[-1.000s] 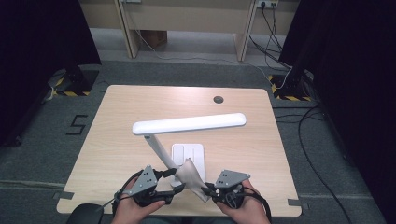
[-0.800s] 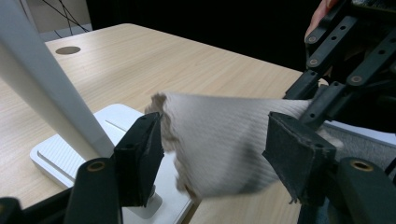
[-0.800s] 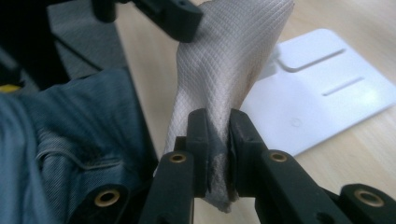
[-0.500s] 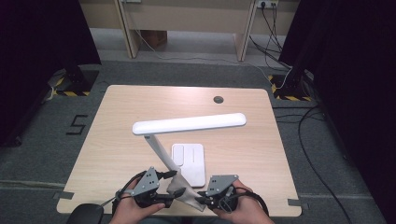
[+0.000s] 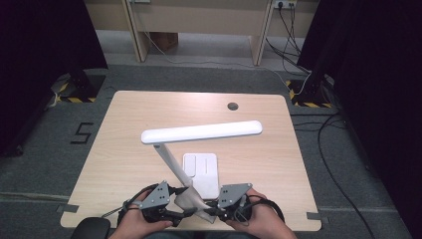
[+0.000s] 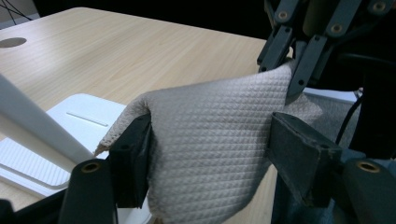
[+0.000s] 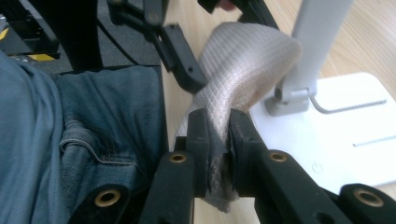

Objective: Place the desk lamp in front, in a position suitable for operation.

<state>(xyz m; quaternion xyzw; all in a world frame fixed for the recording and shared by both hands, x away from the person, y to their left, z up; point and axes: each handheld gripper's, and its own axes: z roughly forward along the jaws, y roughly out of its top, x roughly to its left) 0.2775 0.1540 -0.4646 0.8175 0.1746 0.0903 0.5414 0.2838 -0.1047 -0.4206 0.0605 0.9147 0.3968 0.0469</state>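
Two grippers work at the table's [image 5: 124,149] six o'clock edge, right at the rim nearest the person, so little board is left behind them; toward twelve o'clock the wood lies open past the desk lamp [image 5: 201,132], whose white base [image 5: 201,172] sits just ahead of the jaws and whose slanted arm rises toward ten o'clock. A small round hole [image 5: 232,106] lies far off near the twelve o'clock edge.

The cloth [image 6: 210,144] is a pale beige piece with a fine diamond weave, draped and folded, hanging between both tools just at the lamp's foot.

Left gripper [image 5: 171,213]: in its own view the jaws stand spread wide, the cloth filling the gap and lying against the left pad, while the right pad stands clear of it. Right gripper [image 7: 218,140]: jaws pressed nearly together, pinching a bunched fold of the cloth, beside a denim-clad leg [image 7: 93,121].
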